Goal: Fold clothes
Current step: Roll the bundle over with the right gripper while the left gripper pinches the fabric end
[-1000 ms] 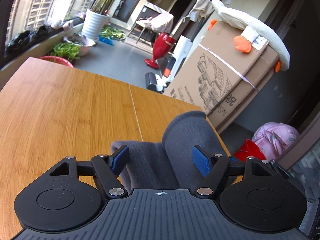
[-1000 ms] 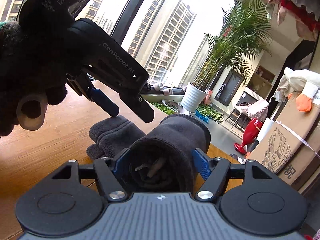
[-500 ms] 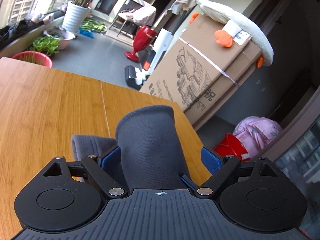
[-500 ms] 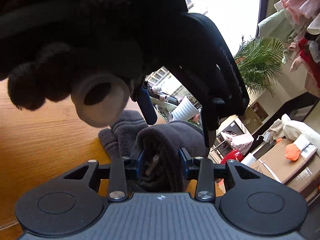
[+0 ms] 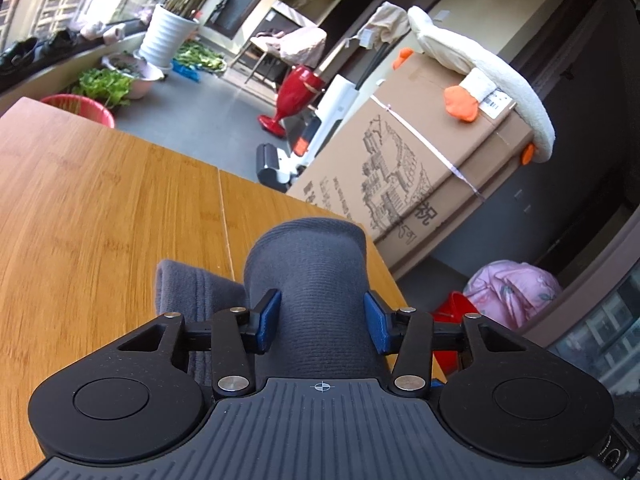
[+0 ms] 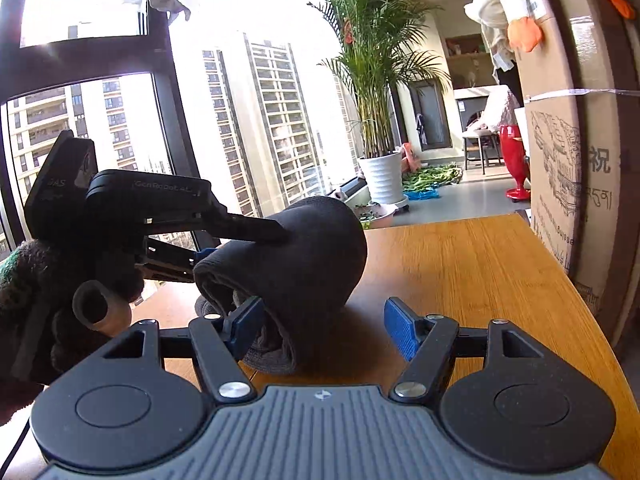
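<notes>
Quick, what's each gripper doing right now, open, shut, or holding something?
Left gripper: shut on the rolled dark grey fleece garment.
Right gripper: open, holding nothing; one pad sits against the garment.

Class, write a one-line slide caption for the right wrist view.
Open right gripper faces a rolled dark grey garment on the wooden table, gripped by the left gripper.

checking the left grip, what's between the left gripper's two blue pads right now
In the left wrist view, the rolled grey sock fills the gap of the left gripper; both blue pads press its sides. Nothing else sits between them.
</notes>
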A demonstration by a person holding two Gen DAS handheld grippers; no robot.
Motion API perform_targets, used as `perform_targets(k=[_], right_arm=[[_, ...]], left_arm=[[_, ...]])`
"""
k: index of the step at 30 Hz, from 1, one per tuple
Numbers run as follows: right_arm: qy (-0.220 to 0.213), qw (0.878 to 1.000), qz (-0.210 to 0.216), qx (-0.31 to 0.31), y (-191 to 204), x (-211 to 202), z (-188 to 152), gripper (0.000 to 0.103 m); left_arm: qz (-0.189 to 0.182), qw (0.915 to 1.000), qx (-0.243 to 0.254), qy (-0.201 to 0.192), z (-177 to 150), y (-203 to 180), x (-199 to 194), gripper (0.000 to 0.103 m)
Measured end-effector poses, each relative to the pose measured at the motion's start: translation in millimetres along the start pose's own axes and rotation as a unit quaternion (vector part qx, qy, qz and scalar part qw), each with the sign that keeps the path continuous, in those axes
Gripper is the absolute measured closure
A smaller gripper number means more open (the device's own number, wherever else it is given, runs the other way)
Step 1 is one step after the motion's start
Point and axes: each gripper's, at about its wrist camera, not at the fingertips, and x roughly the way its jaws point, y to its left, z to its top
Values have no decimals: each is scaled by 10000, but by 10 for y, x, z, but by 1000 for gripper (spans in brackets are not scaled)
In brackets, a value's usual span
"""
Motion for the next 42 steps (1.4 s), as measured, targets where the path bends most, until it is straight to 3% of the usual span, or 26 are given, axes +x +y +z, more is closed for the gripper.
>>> perform_targets(k=[2,6,10,11,13,15,17,20,22,23,29,34,36,40,42], right_arm=[[35,10000,36,-2,-32,-5,-48,35],[67,9998,100,-138,-13,28,-90,34],[29,9995,23,-316,79,31,-22,28],[21,9992,-10,-389,92,31,-17,28],[77,9984,-89,-560,123,59,-13,28],[106,9977,-125,-660,138,77,-8,28],[119,9972,-128,-722,145,84,2,28],[148,9970,-75,-762,140,57,21,27],[229,9971,-141,-718,111,67,54,27],[258,9974,-158,-647,81,69,70,27],[-17,9997,31,-251,-54,-88,108,26],[152,9970,475,594,-158,-44,237,18],[301,9979,345,463,-76,85,238,13],[598,9980,83,199,88,342,239,12],[657,9976,-6,194,85,381,257,20]], left_arm=[[-71,9997,15,-215,48,14,-151,83],[524,9980,285,-202,71,81,-181,84],[312,9995,-73,-50,3,221,-141,84],[195,9997,-62,-94,9,184,-160,80],[-57,9998,162,-122,43,20,-187,57],[-179,9984,529,41,57,-218,-127,25],[-145,9958,852,310,31,-462,41,18],[58,9900,1226,700,-62,-726,357,18],[376,9844,1529,783,-135,-821,503,29],[413,9846,1501,802,-144,-808,530,38],[505,9940,636,727,-81,-377,385,49],[369,9966,-171,713,-85,81,219,46],[272,9961,-450,709,-95,232,177,43],[117,9956,-633,681,-123,352,163,39],[72,9953,-707,656,-127,381,163,38]])
